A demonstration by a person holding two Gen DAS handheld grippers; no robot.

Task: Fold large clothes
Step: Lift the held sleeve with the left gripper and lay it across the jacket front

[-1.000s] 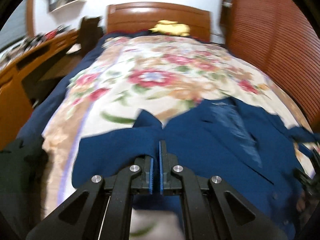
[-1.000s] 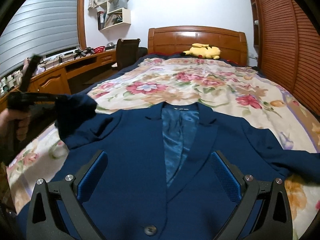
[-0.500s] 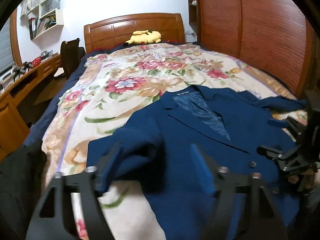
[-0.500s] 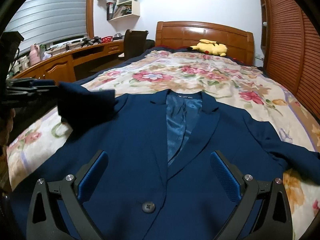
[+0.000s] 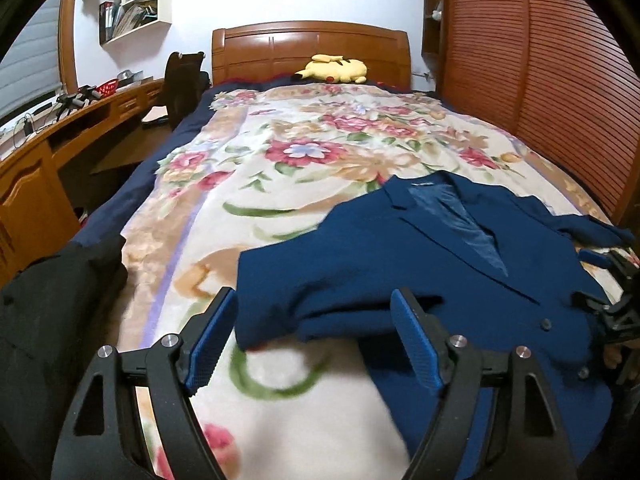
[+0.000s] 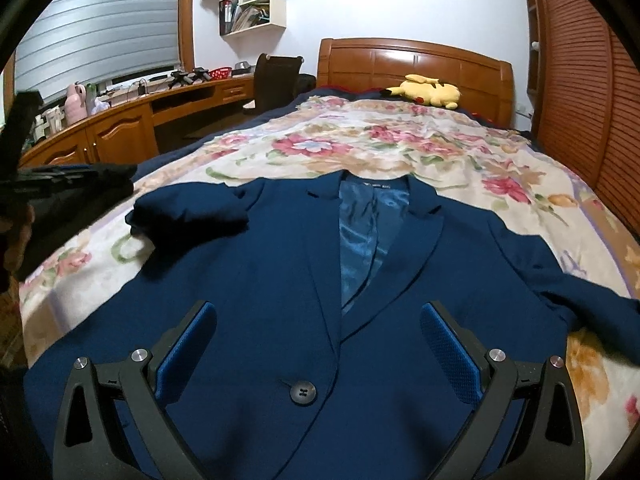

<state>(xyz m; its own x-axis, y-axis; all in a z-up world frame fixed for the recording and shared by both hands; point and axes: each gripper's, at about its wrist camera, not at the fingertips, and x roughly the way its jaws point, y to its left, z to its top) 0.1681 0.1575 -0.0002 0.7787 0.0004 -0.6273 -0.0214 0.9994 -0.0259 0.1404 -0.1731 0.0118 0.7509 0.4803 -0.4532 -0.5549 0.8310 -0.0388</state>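
Note:
A navy blue jacket [image 6: 280, 280] lies face up on the flowered bedspread [image 6: 400, 148], lapels open and one front button [image 6: 303, 393] fastened. Its left sleeve [image 6: 188, 220] is folded inward and rests by the shoulder. In the left wrist view that sleeve [image 5: 320, 280] lies just ahead of my left gripper [image 5: 314, 300], which is open, its blue pads clear of the cloth. My right gripper [image 6: 318, 312] hangs open low over the jacket's front, holding nothing. The right sleeve [image 6: 560, 280] stretches out to the right.
A yellow plush toy [image 6: 430, 90] lies by the wooden headboard [image 6: 416, 64]. A wooden desk [image 6: 120, 124] and a dark chair [image 6: 276, 80] run along the left. A slatted wardrobe [image 6: 580, 80] lines the right. A dark garment [image 5: 48, 300] sits at the bed's left edge.
My left gripper, shut on the sleeve a second ago, has opened and drawn back to the left. The sleeve now lies folded by the jacket's shoulder. The right gripper stayed open.

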